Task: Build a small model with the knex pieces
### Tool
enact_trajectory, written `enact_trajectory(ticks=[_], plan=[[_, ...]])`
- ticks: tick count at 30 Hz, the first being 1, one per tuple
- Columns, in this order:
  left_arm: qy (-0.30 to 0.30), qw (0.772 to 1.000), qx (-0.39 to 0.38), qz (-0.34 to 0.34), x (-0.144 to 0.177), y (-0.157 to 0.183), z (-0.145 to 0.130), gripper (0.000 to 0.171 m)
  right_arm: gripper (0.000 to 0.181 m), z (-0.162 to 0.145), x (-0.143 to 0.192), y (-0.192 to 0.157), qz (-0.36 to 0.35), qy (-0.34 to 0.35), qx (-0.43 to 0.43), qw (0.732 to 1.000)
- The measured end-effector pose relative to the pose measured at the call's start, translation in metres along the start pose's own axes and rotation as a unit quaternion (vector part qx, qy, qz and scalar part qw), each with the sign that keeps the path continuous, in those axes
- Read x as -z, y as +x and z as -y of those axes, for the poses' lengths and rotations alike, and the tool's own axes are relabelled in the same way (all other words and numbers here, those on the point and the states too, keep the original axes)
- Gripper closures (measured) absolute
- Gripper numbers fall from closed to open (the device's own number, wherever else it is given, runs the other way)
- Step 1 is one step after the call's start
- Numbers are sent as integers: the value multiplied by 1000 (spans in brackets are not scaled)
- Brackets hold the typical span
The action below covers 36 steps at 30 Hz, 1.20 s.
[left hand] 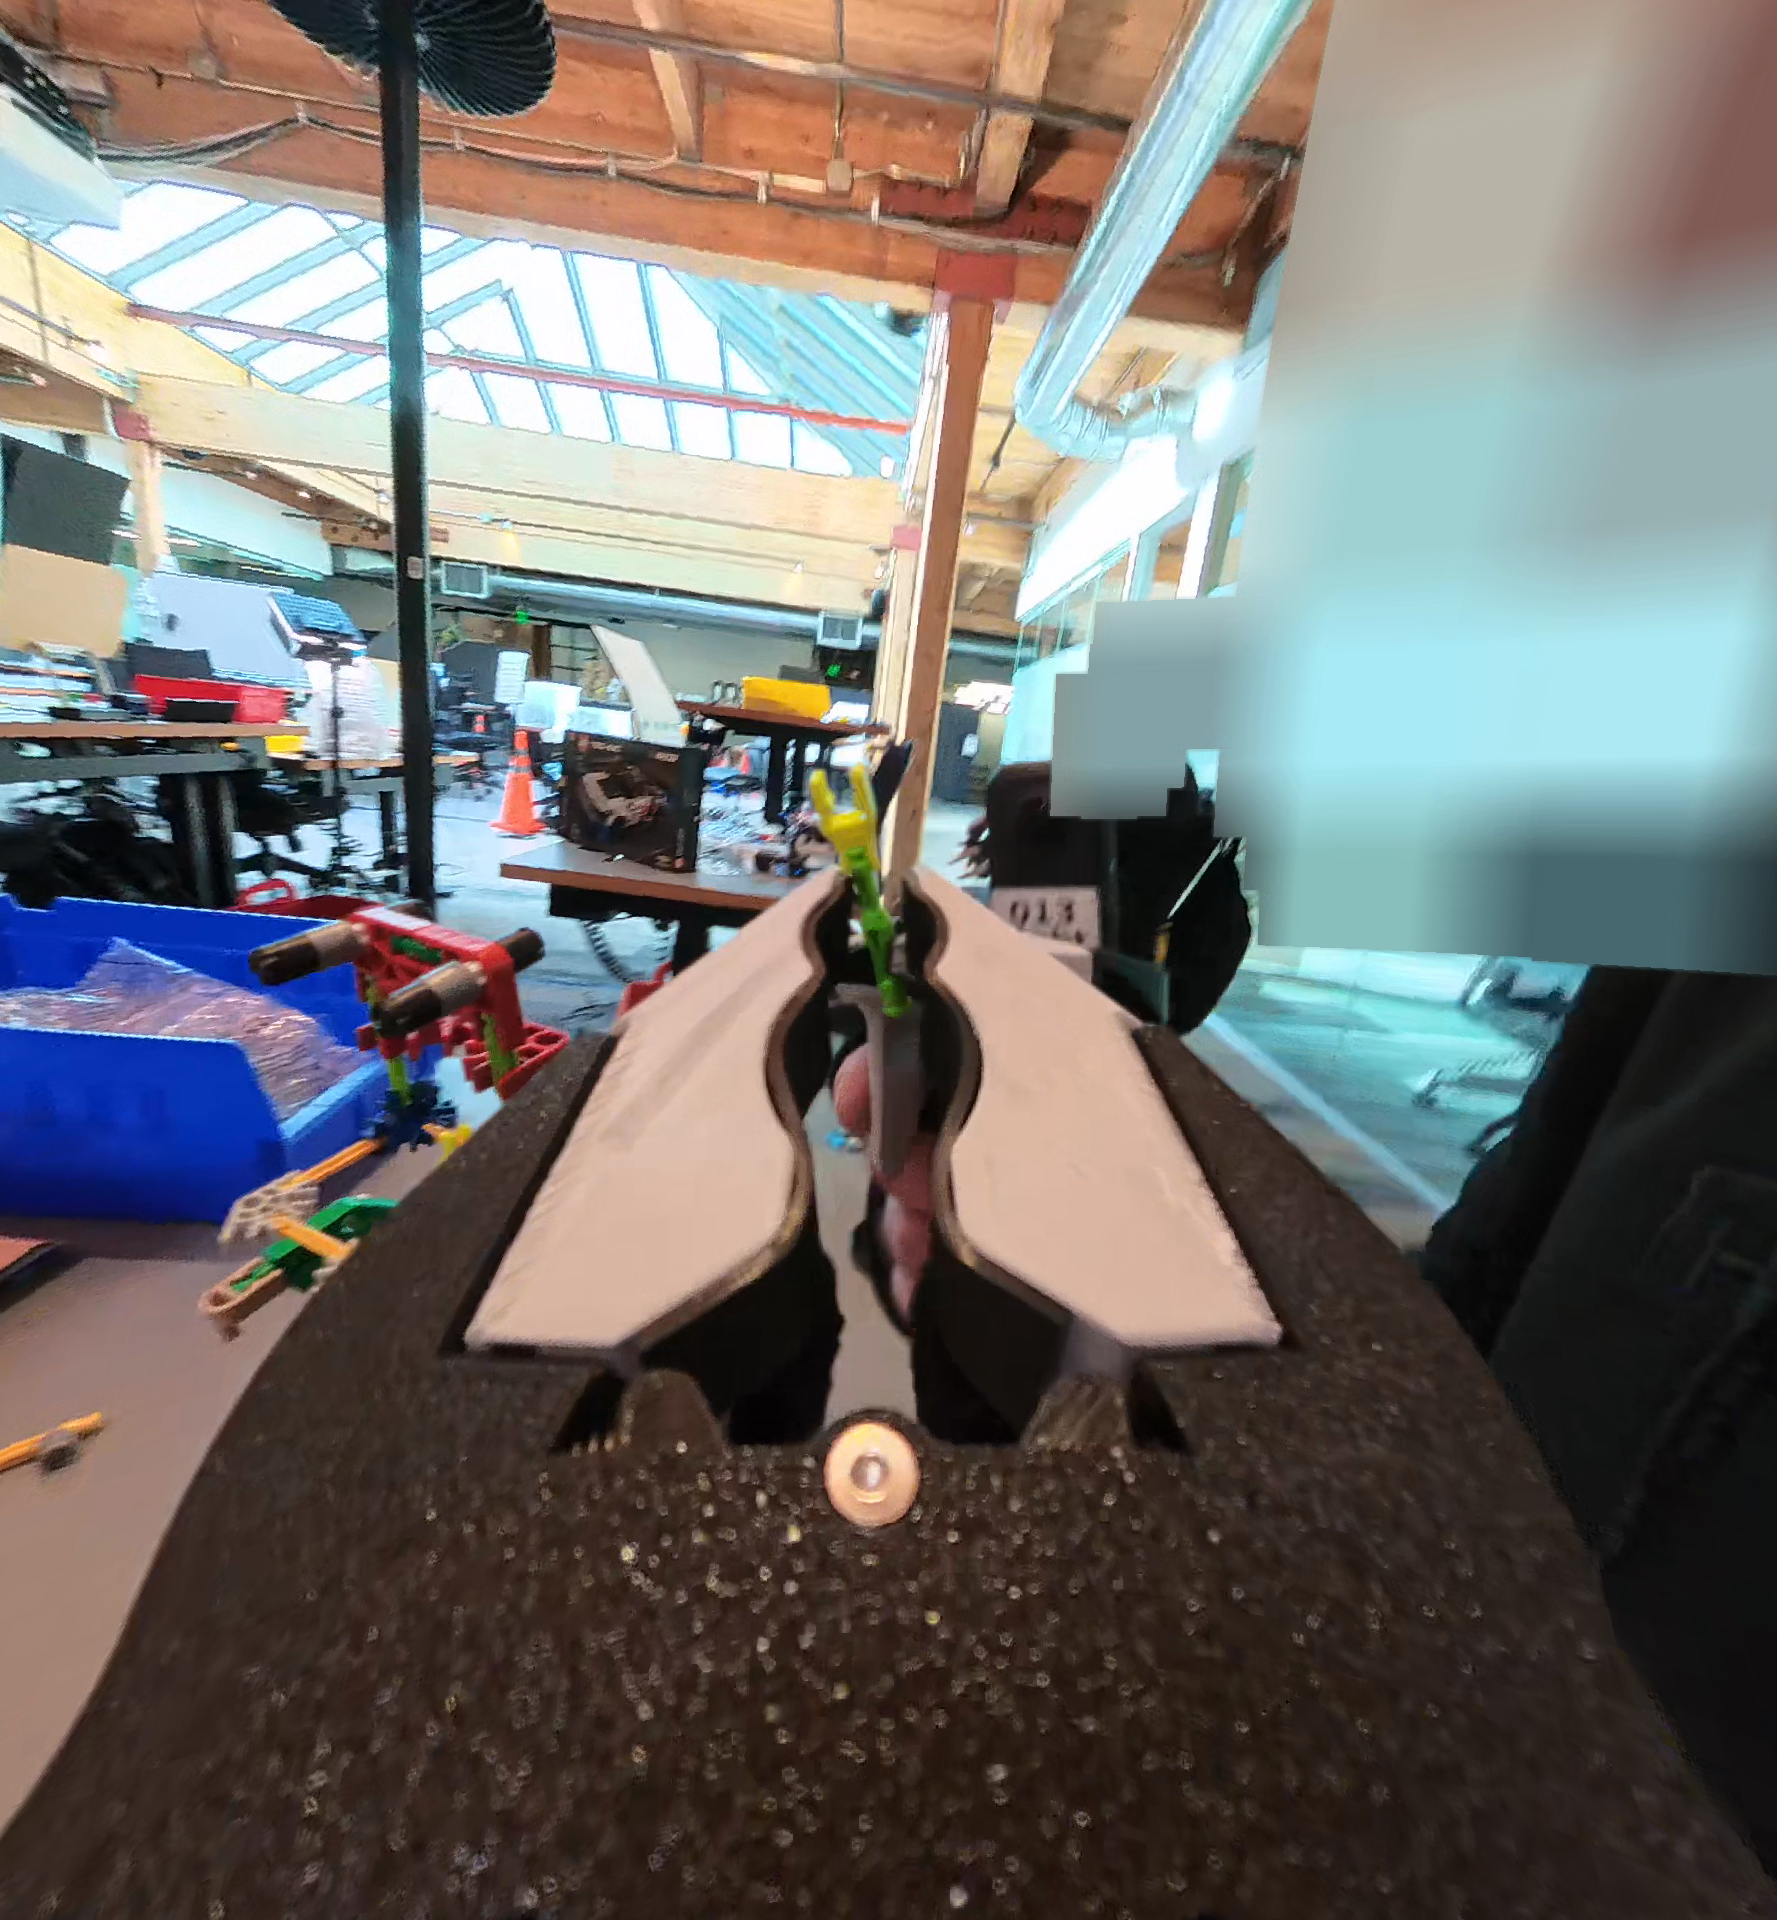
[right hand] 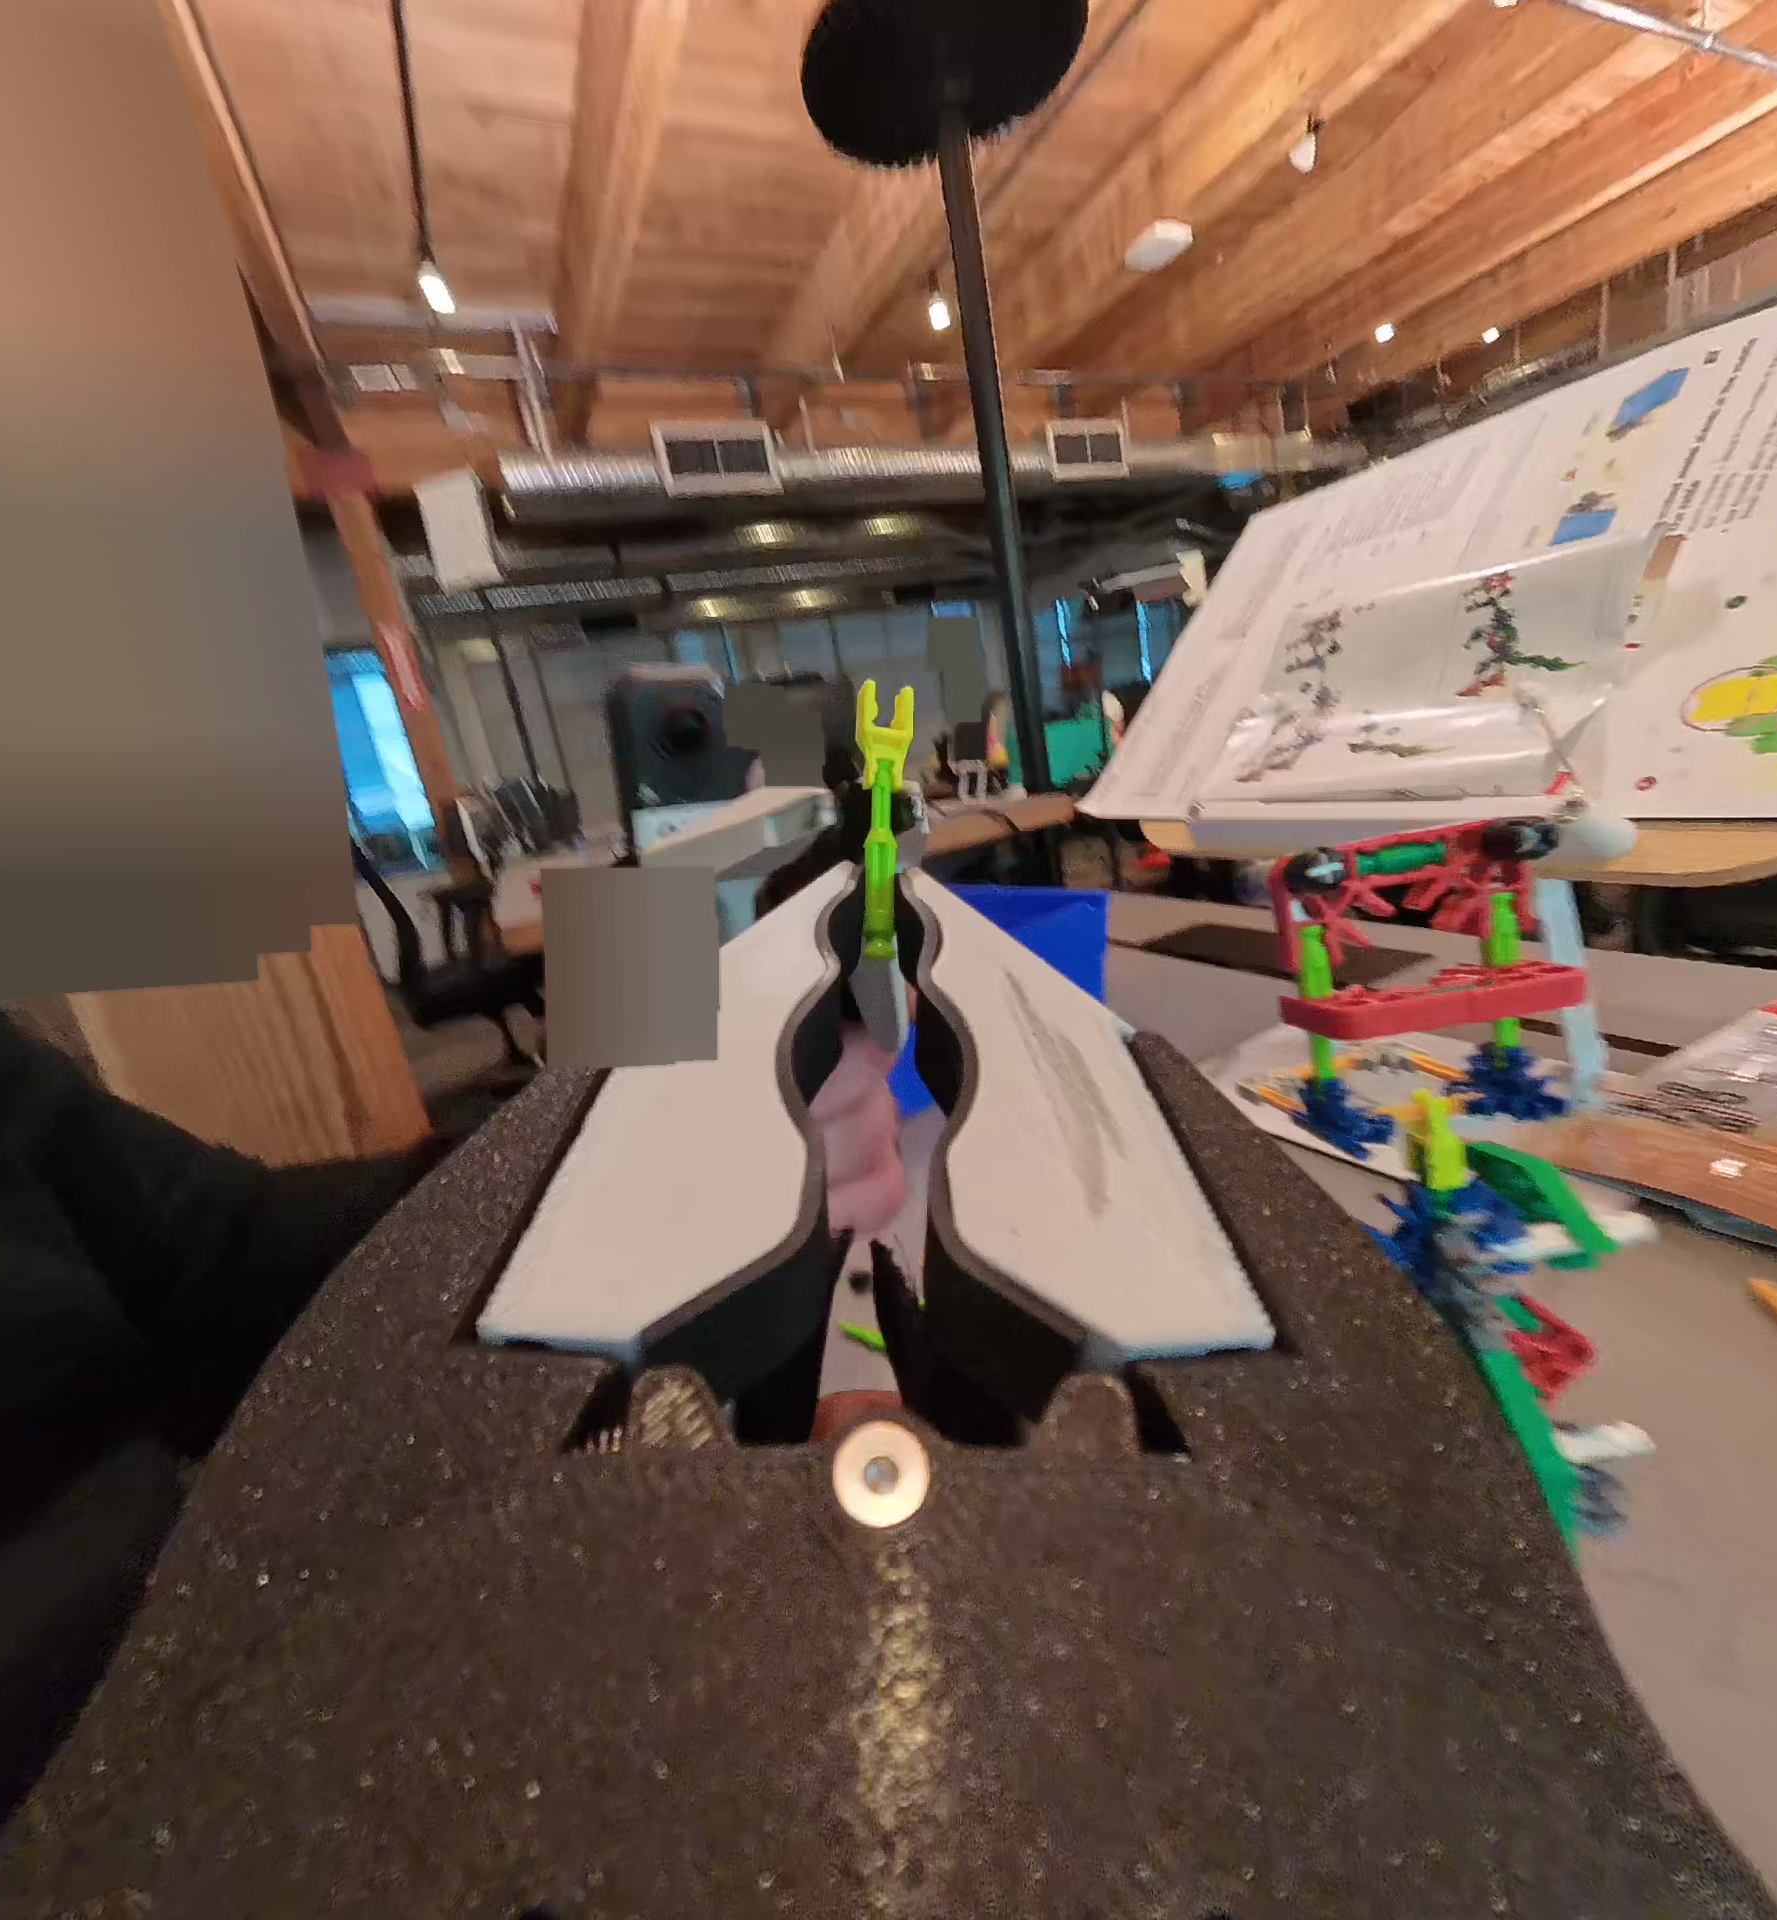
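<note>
My left gripper (left hand: pixel 876 883) is shut on a light green rod (left hand: pixel 879 935) that stands upright between its tips. A yellow clip connector (left hand: pixel 844 816) caps the rod's top and a grey piece (left hand: pixel 889 1070) hangs at its lower end. My right gripper (right hand: pixel 879 873) is also shut on a light green rod (right hand: pixel 879 904) with a yellow clip connector (right hand: pixel 884 732) above and a grey piece (right hand: pixel 879 997) below. The left gripper's camera body (right hand: pixel 671 748) shows behind the rod in the right wrist view. A person's fingers (right hand: pixel 858 1132) show through the gap under the fingers.
A blue bin (left hand: pixel 84 1091) sits at the left of the grey table (left hand: pixel 84 1558). A red, green and blue construction model (right hand: pixel 1424 935) stands on the table, also in the left wrist view (left hand: pixel 437 987). An instruction sheet (right hand: pixel 1486 623) leans on a stand. Loose rods (left hand: pixel 11 1455) lie about. A black pole (left hand: pixel 406 520) rises behind. Both grippers' tips are close together, under 4 cm apart.
</note>
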<state>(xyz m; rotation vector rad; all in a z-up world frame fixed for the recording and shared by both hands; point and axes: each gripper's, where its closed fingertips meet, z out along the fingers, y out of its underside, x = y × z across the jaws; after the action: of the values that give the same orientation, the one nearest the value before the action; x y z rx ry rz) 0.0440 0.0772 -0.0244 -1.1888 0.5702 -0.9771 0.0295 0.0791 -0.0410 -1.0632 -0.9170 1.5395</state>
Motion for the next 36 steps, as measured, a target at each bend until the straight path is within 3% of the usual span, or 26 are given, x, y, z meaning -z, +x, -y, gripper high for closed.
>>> enact_trajectory(ticks=[3,8,14,18,25,36], plan=[[-39,998,-45,12,0,-1,-8,154,178,-4,6,5,-14,-60,54,997],[-31,999,-42,16,6,-10,1,150,178,-9,18,11,-23,-128,112,985],[-74,996,-49,-11,0,-3,-15,163,178,-20,23,7,-9,-183,141,973],[-51,998,-26,-12,0,-5,-13,163,177,-12,23,8,-16,-158,138,978],[47,998,41,-21,0,-10,-7,164,175,0,20,12,-17,-62,58,996],[104,990,86,-35,-2,-13,-8,165,171,-2,12,13,-19,-50,51,997]])
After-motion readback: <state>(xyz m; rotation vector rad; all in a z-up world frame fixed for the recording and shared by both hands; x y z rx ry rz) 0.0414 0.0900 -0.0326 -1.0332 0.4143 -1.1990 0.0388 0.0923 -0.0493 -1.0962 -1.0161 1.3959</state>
